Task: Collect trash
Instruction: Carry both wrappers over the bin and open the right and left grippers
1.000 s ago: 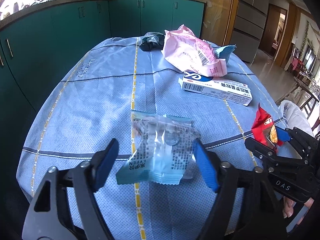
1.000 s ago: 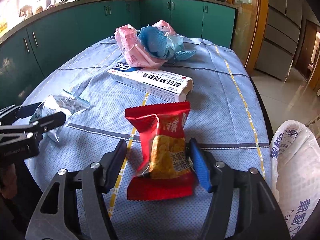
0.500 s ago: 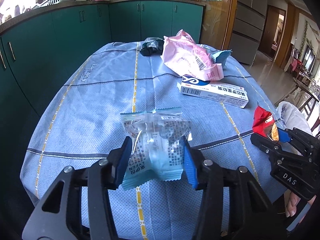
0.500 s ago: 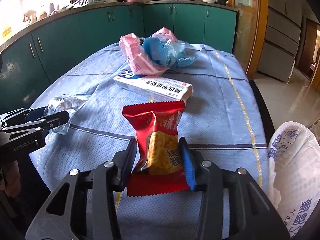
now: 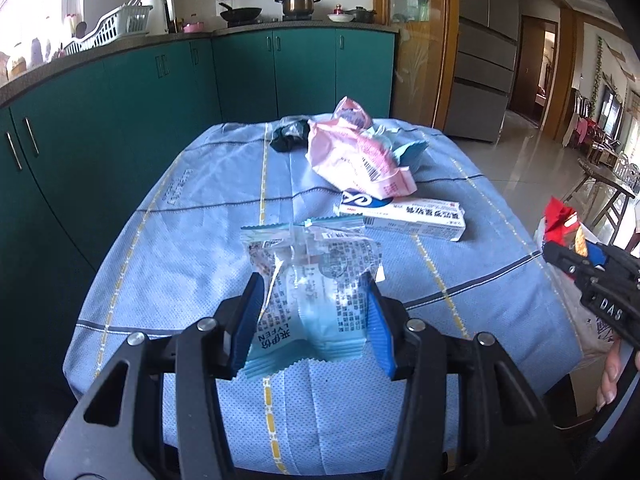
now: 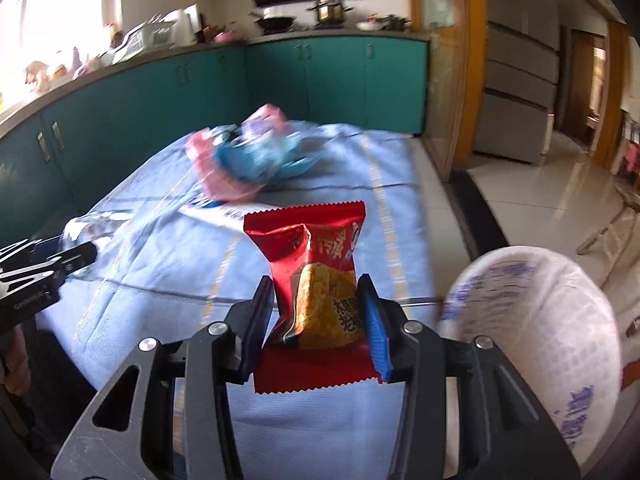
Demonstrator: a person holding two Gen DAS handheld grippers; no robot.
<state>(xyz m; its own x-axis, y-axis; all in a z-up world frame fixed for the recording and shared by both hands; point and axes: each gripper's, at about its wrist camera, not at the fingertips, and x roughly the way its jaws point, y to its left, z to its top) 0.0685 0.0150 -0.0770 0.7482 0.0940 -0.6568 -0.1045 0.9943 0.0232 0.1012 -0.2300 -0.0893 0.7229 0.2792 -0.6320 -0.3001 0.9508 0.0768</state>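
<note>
Fingers [image 5: 251,320] of both grippers clamped on upright wrappers: clear wrapper [image 5: 314,292], red wrapper [image 6: 320,284], long axes vertical.

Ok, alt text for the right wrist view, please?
The right tongs grip a red snack packet above a blue tablecloth. A white bag gapes at the right; blurred pink and blue wrappers lie farther back, and the left tongs hold a clear wrapper.

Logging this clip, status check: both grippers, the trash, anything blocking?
Left gripper shut on clear blue wrapper. Right gripper shut on red snack packet. White trash bag open beside right gripper. Nothing blocking.
</note>
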